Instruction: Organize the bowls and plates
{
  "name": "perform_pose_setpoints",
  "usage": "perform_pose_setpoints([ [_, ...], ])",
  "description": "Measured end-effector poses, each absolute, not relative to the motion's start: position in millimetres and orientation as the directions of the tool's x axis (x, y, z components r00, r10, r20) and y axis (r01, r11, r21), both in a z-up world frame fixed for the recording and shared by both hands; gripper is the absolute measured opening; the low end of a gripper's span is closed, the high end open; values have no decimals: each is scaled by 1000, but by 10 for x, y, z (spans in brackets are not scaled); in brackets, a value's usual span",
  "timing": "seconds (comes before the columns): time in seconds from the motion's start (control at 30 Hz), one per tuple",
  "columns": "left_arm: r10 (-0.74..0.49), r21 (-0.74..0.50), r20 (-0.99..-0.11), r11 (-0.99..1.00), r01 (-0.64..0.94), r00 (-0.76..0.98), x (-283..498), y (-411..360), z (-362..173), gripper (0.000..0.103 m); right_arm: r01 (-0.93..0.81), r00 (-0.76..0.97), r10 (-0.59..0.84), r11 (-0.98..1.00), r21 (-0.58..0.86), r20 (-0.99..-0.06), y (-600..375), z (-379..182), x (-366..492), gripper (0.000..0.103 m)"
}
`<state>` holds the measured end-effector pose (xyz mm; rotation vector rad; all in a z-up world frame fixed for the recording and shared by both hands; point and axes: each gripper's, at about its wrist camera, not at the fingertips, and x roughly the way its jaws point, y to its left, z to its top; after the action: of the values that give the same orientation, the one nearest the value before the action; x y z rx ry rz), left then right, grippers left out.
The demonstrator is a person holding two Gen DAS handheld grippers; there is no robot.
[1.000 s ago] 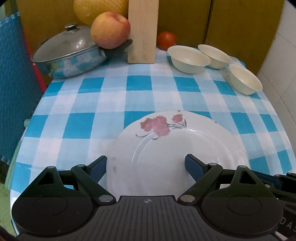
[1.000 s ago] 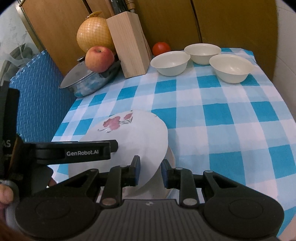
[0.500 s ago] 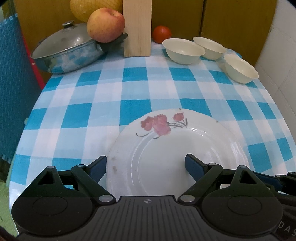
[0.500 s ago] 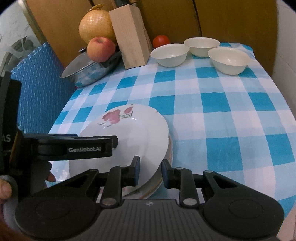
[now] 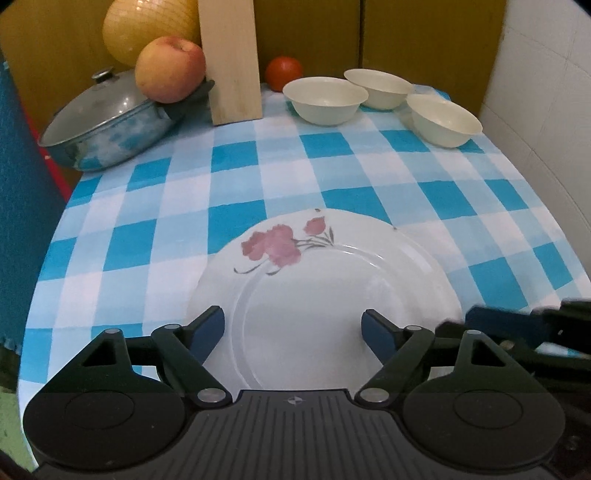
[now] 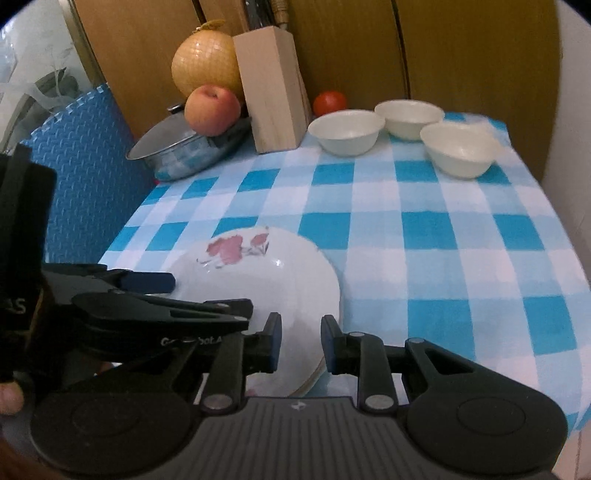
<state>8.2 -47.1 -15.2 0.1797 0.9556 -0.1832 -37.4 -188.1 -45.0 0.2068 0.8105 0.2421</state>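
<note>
A white plate with a pink flower (image 5: 332, 280) lies on top of a stack of plates near the table's front edge; it also shows in the right wrist view (image 6: 266, 280). My left gripper (image 5: 293, 328) is open and hovers over the plate's near part. My right gripper (image 6: 301, 343) is open, its fingers astride the plate's right rim with a gap on each side. Three cream bowls (image 5: 325, 99) (image 5: 380, 86) (image 5: 443, 120) stand apart at the back right.
At the back left are a lidded steel pot (image 5: 107, 122), an apple (image 5: 170, 68), a netted pomelo (image 5: 147, 26), a wooden knife block (image 5: 231, 59) and a tomato (image 5: 284, 72). A blue foam mat (image 6: 85, 173) stands at the left. A white wall (image 5: 546, 110) stands at the right.
The right gripper lowered the flowered plate flat onto the stack, then opened and let go of its rim. The left gripper stayed open over the plate.
</note>
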Motion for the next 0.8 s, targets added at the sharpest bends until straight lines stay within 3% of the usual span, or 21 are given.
perform_pose_setpoints([
  [0.8, -23, 80, -831, 984, 160, 556, 527, -430, -66, 93, -47, 634, 306, 932, 359, -710, -2156, -416, 286, 24],
])
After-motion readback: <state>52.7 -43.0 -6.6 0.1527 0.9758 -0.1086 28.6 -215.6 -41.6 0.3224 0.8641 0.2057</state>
